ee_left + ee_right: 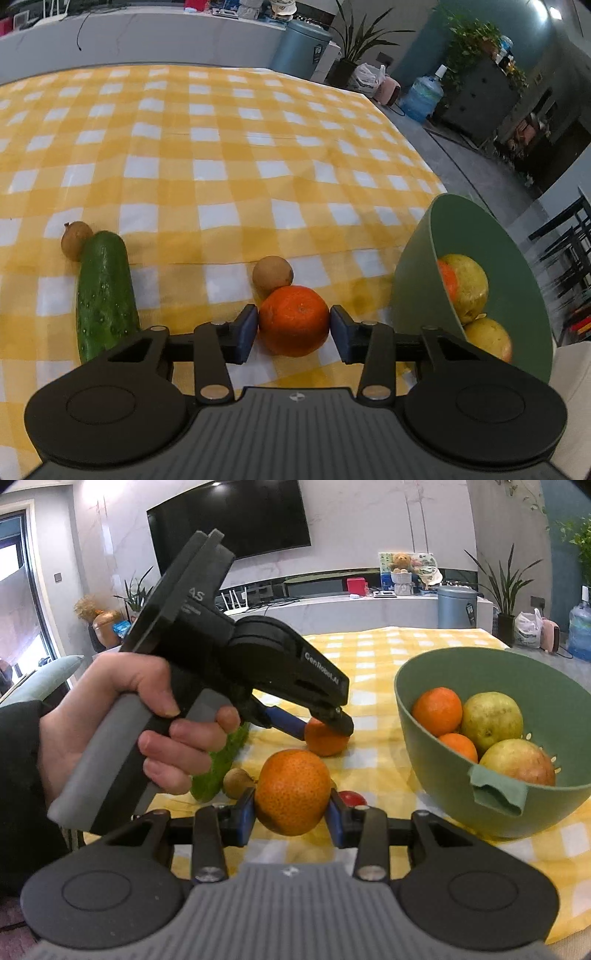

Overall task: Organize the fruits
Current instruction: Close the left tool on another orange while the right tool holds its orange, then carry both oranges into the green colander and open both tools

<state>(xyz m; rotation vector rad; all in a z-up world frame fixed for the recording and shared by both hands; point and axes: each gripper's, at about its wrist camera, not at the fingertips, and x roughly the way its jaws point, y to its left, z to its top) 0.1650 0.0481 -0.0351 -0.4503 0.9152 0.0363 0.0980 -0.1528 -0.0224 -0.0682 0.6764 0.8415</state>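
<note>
We see one round orange tangerine on the yellow-checked cloth, another held above it, others in the green plastic colander.

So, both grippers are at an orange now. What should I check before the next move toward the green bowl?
1. Left gripper pads on both sides of the table orange: ok.
2. Right gripper closed on the second orange: ok.
3. Grip firm enough to lift: cannot tell.
4. Brown fruit clear of the table orange: not ok, they touch; it may roll.
5. Green bowl has room on top of its fruit: ok.
</note>
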